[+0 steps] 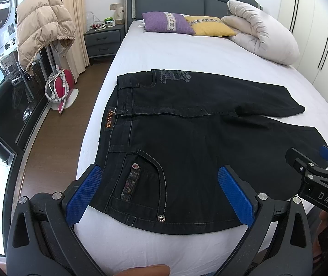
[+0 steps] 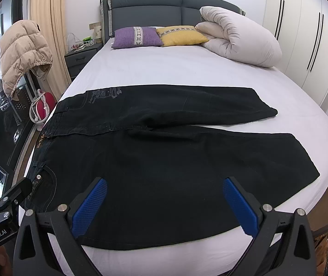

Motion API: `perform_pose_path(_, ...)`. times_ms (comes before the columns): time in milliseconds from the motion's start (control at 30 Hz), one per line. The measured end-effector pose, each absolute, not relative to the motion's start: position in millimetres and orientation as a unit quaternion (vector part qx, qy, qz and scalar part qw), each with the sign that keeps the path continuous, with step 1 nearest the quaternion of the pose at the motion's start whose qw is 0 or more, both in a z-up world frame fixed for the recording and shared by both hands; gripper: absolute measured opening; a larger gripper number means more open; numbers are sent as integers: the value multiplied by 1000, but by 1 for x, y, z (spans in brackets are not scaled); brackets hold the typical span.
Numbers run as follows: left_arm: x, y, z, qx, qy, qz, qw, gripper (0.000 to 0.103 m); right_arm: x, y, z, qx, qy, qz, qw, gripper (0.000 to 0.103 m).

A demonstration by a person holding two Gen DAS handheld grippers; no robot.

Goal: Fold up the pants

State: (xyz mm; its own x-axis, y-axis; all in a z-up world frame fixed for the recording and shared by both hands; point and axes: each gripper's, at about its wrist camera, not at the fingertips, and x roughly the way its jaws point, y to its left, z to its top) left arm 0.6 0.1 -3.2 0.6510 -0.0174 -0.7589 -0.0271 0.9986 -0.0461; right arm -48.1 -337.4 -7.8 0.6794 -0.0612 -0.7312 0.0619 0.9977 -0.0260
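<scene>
Black pants (image 1: 187, 142) lay spread flat across the near part of a bed (image 1: 187, 53) covered by a white sheet, waistband toward the left edge of the bed and both legs running to the right. The far leg (image 2: 187, 105) and the near leg (image 2: 210, 161) diverged from the crotch, leaving a wedge of sheet between their hems. A front pocket (image 1: 141, 179) with metal rivets lay nearest the left hand-held gripper (image 1: 161, 195), whose blue-padded fingers (image 1: 235, 195) stood spread wide above the waist corner, nothing pinched between them. The right hand-held gripper (image 2: 164, 204) hung over the near leg, its blue pads (image 2: 90, 207) likewise spread apart and holding nothing; whether either pair touched the cloth could not be told. In the left wrist view the right hand-held gripper appeared at the right margin, above the near hem.

At the head of the bed rested a purple cushion (image 2: 136, 37), a yellow cushion (image 2: 181, 35) just beside it, and a rolled pale duvet (image 2: 240, 41) to the right, against a grey padded headboard (image 2: 148, 7). A beige puffer jacket (image 1: 42, 25) hung at the left, near a grey nightstand (image 1: 103, 41).
</scene>
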Motion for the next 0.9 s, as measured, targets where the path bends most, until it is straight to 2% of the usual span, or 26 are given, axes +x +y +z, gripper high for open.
perform_pose_path(900,1,1,-3,-26,419,3,907,103,-49,-337,-9,1,401,-33,916,103)
